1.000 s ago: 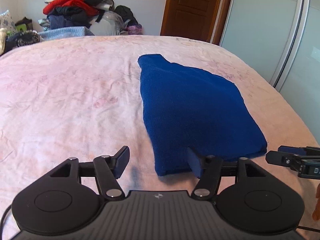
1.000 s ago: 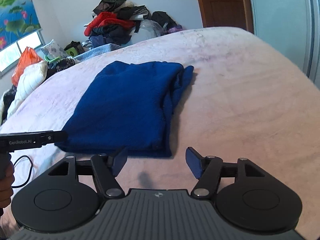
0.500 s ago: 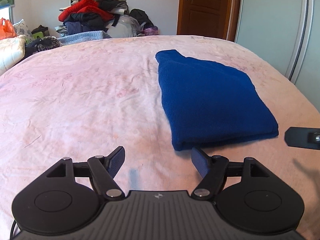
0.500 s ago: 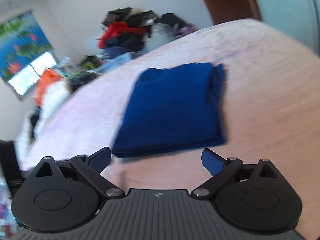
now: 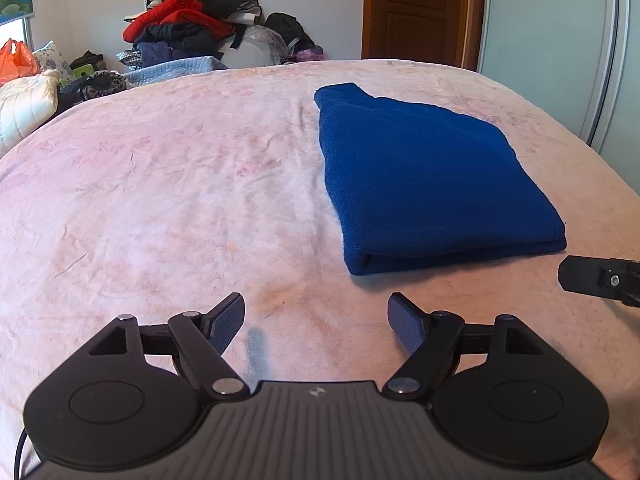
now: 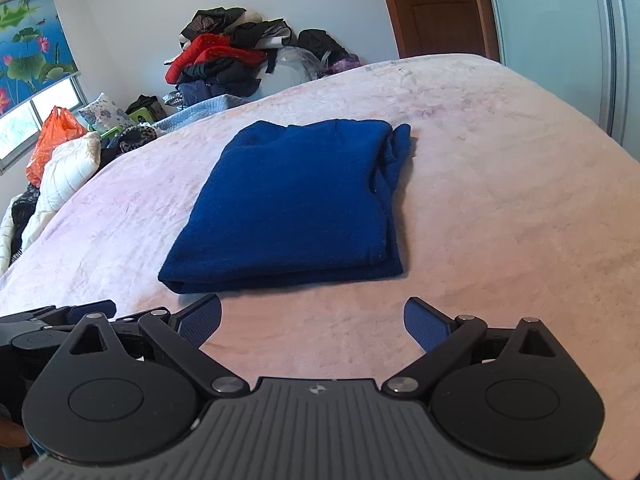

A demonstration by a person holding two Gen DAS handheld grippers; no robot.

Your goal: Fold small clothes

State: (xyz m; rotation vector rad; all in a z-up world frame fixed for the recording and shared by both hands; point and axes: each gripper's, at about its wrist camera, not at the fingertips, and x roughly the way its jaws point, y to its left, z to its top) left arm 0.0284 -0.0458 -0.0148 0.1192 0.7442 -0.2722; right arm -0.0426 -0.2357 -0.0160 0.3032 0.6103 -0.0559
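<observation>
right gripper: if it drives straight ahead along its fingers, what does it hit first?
Probably the near folded edge of the blue garment. The right gripper is open, nothing between its fingers, with only a strip of bare pink bedspread before that edge. Depth is uncertain.

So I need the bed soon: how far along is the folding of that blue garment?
Mostly done, it seems. The blue garment lies folded in a flat stack on the pink bedspread, though its right edge looks bunched. Nothing is in hand: the left gripper and right gripper have just opened and are empty. Left: perhaps tidying that edge; whether the clothes pile is included, I cannot tell.
</observation>
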